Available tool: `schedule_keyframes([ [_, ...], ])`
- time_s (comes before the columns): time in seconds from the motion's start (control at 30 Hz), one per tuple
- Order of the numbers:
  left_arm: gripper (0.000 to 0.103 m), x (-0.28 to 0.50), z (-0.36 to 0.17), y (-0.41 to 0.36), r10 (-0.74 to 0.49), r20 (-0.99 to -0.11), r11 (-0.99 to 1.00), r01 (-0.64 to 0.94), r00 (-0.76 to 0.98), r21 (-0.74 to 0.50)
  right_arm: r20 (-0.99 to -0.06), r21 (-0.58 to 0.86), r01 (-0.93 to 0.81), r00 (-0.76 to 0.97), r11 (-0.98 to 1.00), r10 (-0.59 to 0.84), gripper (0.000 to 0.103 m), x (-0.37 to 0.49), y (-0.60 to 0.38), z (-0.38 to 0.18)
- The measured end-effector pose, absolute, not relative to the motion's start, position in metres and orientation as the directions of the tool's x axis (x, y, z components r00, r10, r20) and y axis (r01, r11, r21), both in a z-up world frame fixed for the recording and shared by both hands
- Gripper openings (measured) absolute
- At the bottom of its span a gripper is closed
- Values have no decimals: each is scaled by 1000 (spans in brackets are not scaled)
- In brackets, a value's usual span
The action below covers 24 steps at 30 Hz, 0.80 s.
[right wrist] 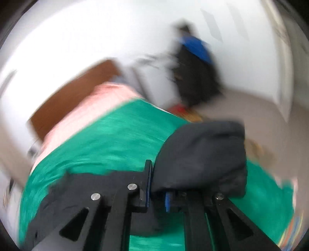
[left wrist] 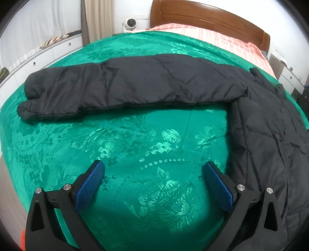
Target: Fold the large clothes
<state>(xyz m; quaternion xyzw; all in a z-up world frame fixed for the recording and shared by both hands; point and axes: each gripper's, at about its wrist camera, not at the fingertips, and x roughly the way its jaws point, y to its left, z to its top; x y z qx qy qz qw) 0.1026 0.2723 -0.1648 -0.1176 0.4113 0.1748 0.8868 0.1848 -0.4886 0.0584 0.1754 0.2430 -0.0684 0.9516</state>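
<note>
A large black padded jacket (left wrist: 266, 135) lies on the green bedspread (left wrist: 135, 154). One sleeve (left wrist: 119, 88) stretches out to the left across the bed, with its cuff at the far left. My left gripper (left wrist: 153, 170) is open and empty, hovering over the bare bedspread in front of that sleeve, the jacket body to its right. In the blurred right wrist view, my right gripper (right wrist: 157, 183) is shut on a bunched part of the black jacket (right wrist: 202, 154) and holds it above the bed.
A wooden headboard (left wrist: 202, 13) and pink striped bedding (left wrist: 222, 40) are at the far end. White cabinets (left wrist: 38, 56) run along the left. In the right wrist view the floor (right wrist: 251, 108) and a dark bag (right wrist: 195, 73) lie beyond the bed's edge.
</note>
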Motion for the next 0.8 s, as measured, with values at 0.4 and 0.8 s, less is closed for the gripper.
schedule_keyframes([
  [0.4, 102, 103, -166, 273, 218, -759, 913, -402, 614, -63, -465, 327, -358, 744, 874, 479, 36, 293, -194, 90],
  [0.8, 103, 105, -168, 269, 244, -754, 911, -410, 609, -37, -676, 315, -333, 578, 889, 456, 76, 290, -203, -30],
])
